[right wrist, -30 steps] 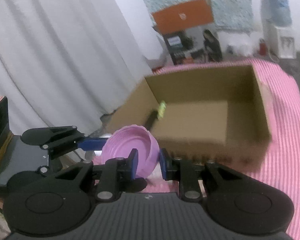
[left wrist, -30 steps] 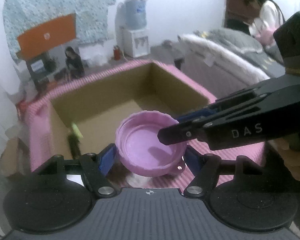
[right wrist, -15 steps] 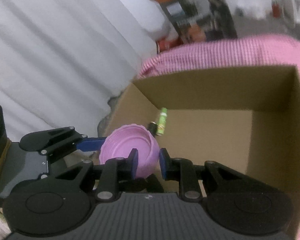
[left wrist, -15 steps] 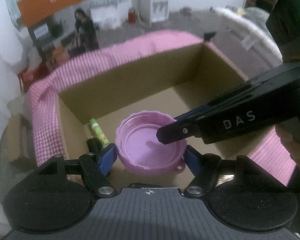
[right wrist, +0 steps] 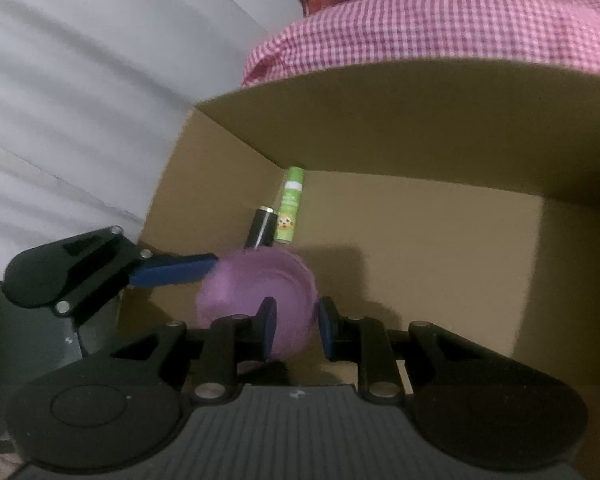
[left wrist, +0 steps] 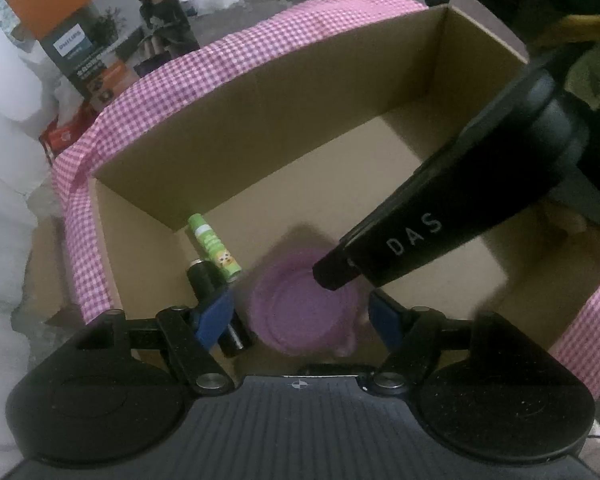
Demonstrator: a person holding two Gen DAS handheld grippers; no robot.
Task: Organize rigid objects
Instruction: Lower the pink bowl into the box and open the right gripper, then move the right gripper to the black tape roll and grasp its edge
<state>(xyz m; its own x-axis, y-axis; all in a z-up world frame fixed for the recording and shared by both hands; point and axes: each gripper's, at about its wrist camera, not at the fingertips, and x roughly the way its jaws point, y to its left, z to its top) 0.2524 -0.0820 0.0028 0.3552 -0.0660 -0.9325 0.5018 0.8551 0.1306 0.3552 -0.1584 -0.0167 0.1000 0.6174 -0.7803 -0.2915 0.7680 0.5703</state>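
Both grippers reach down into an open cardboard box [left wrist: 300, 112] that sits on a pink gingham cloth [left wrist: 228, 60]. A pink plastic lid [left wrist: 304, 312], blurred in both views, hangs low inside the box near its left wall. The left gripper [left wrist: 300, 316] has its jaws wide and opening, with the lid between the blue pads; a gap shows on each side, so the pads no longer press it. The right gripper [right wrist: 294, 328] has its jaws narrow, with the lid's rim between them; whether they still pinch it cannot be told for certain. On the box floor, near the far left corner, a green tube [left wrist: 214, 246] lies just beside a black cylinder [right wrist: 260, 228].
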